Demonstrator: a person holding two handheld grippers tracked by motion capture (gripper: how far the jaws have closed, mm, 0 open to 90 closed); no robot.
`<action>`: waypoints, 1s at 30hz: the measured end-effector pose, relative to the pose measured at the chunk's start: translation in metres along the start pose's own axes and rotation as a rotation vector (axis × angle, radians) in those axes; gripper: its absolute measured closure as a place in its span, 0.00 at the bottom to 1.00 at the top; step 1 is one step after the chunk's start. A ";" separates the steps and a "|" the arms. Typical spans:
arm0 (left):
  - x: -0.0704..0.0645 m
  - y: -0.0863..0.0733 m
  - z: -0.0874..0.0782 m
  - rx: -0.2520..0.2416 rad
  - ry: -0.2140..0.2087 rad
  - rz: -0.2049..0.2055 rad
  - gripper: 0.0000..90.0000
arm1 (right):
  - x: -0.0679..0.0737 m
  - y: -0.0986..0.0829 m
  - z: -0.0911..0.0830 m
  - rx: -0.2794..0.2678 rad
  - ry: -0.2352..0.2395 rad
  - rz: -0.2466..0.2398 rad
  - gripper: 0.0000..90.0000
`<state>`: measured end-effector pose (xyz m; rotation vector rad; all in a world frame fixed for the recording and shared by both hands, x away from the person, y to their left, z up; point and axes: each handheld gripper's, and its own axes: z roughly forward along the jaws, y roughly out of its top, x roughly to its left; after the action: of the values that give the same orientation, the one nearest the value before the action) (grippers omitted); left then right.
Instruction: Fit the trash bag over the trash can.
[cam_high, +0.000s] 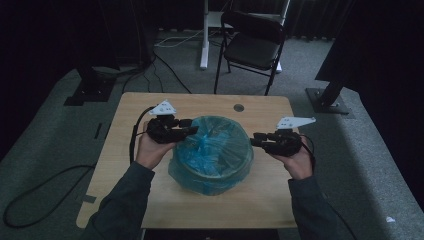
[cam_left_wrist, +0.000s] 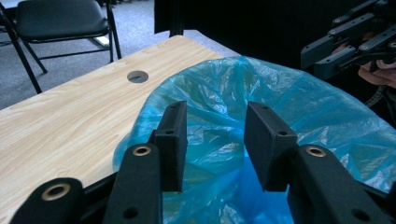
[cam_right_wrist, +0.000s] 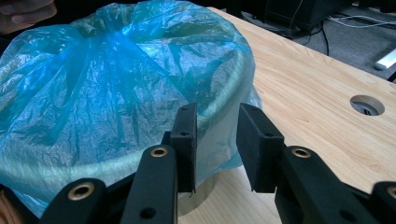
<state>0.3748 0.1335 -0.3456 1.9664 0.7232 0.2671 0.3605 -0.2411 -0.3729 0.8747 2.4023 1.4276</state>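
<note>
Left gripper (cam_high: 192, 129): black two-jaw tool, jaws spread, nothing between the pads. It sits at the bin's 10 o'clock rim; in its own view the pads (cam_left_wrist: 173, 140) hang just over crumpled film.

Right gripper (cam_high: 254, 139): same build, jaws likewise parted and empty. It is at the bin's 3 o'clock, just beside the wall and not touching it as far as the high view tells.

Blue bag liner (cam_high: 212, 145): thin translucent plastic, glossy and finely creased, draped over the bin mouth and folded down outside the rim, with loose skirts at the base.

Round bin (cam_right_wrist: 205, 186): low cylinder with a pale metallic-looking wall showing under the liner's edge. It stands at the table's centre.

Table (cam_high: 130, 120): light wood-grain top with rounded corners and a cable hole (cam_high: 239, 107) at 12 o'clock.

Folding chair (cam_high: 252, 42): black, beyond the table on grey carpet.

Step in hand, by judgement: fitting or tidying the liner on the bin, both grippers posed at opposite rims before a grasp. Next move likely calls for each to pinch a fold of film at the rim lightly, since thin plastic slips and tears.
</note>
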 end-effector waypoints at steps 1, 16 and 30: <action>-0.001 0.000 0.002 0.006 0.000 0.007 0.66 | 0.000 0.000 0.001 0.003 0.002 -0.002 0.75; -0.021 0.013 0.026 0.140 -0.056 0.125 0.64 | 0.002 -0.001 0.001 0.006 0.003 -0.005 0.75; -0.030 0.026 0.041 0.204 -0.098 0.191 0.62 | 0.001 -0.002 0.000 0.009 0.011 -0.008 0.75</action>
<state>0.3802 0.0770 -0.3397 2.2306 0.5161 0.2168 0.3589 -0.2407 -0.3745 0.8603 2.4190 1.4237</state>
